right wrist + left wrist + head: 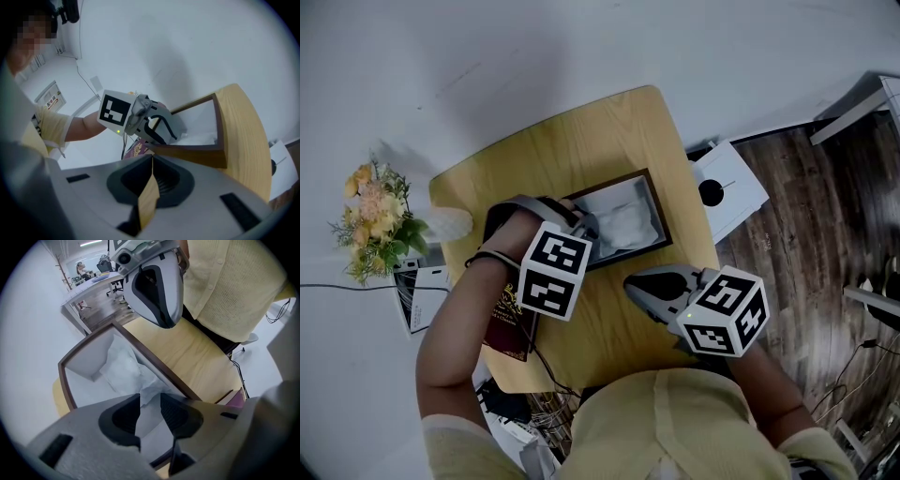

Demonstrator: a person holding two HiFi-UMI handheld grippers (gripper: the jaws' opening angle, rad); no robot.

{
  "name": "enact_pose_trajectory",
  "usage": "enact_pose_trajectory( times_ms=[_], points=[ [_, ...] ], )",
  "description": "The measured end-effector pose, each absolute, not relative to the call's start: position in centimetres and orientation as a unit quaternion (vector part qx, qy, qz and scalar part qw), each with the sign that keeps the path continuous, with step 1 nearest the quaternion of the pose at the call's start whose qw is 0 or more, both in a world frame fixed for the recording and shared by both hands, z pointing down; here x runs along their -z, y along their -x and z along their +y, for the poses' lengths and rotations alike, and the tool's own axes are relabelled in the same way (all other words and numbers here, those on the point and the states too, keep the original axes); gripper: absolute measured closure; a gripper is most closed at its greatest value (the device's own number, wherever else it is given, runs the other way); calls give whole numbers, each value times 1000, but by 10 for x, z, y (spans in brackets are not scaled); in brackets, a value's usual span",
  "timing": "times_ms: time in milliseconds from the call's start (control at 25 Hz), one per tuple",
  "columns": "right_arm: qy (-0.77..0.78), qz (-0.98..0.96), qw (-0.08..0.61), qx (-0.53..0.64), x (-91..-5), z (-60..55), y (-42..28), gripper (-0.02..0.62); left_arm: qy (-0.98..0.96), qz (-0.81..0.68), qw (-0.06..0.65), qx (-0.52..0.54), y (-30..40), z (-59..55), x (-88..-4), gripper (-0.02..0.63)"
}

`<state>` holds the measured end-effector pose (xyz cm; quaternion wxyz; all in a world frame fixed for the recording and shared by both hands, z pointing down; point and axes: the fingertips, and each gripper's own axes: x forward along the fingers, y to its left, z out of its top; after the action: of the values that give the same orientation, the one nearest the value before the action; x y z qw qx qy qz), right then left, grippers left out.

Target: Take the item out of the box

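White crinkled bag [628, 225] lying inside the brown-rimmed box [660, 208].
The left claw [150, 405] points down into the box, its jaws apart, with the bag's edge showing between them but not pinched. The right claw [151, 159] hovers just outside the box's near side, its jaws closed together on nothing. The box rests on a wooden desk [581, 141], and a maroon booklet [511, 328] lies to the left of the box.

In the head view the left gripper [589, 228] points steeply down, its tips at 1 o'clock from its marker cube [554, 275]. Its jaws stand apart, the pads pressing on nothing. The bare left forearm [455, 328] runs back toward 7 o'clock. The right gripper [636, 286] lies nearly level with its nose toward 10 o'clock, jaws closed together and empty. The right sleeve [773, 398] trails toward 5 o'clock.
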<state>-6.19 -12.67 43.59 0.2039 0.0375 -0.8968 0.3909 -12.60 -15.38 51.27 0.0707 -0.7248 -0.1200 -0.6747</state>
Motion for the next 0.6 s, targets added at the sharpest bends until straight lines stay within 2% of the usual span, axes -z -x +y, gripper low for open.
enact_pose_trajectory(
  times_ms=[400, 600],
  points=[
    [-39, -896, 190, -399, -433, -127, 60, 565, 707, -116, 101, 690, 124, -159, -519, 470],
    [-42, -894, 185, -405, -433, -127, 57, 565, 720, -90, 85, 683, 116, -165, -519, 471]
  ],
)
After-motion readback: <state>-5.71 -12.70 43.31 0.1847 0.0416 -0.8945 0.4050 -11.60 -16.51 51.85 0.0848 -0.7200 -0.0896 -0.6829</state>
